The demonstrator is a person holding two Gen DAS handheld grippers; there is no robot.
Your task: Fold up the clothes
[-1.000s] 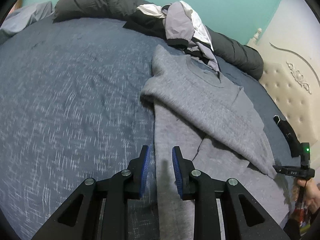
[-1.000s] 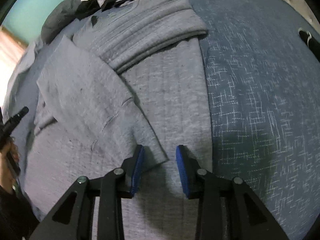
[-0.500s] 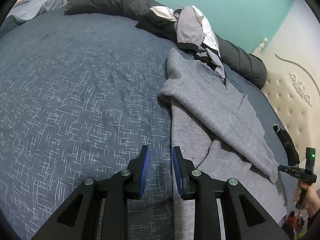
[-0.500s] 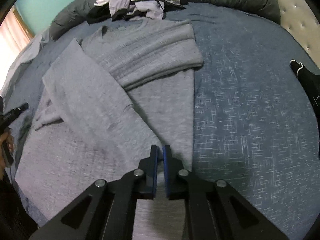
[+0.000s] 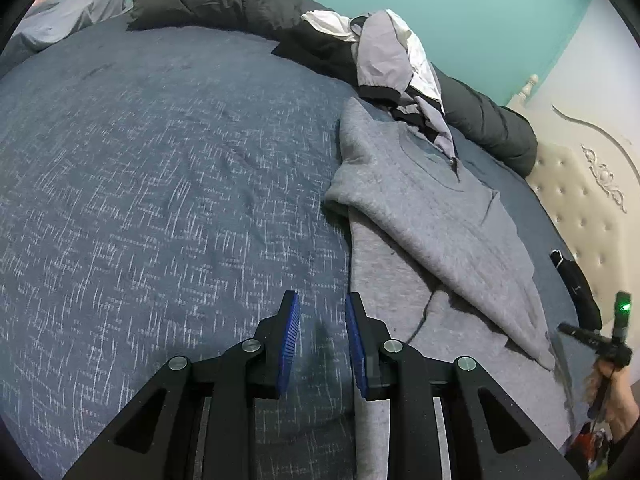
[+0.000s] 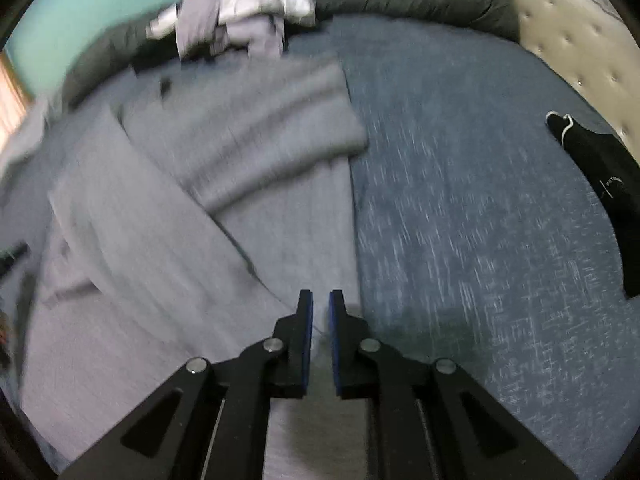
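Seeing right tongs nearly closed, empty, above the grey sweater; left tongs slightly open, empty. My worry: pinching bedspread beside the hem.

Almost nothing could be read. The black garment, which lay on the bed near the padded headboard, carried a small white mark with a few tiny letters beside a thin line, too small to make out. In the left wrist view the same black garment showed only a faint pale speck. No other writing, label or number showed anywhere.
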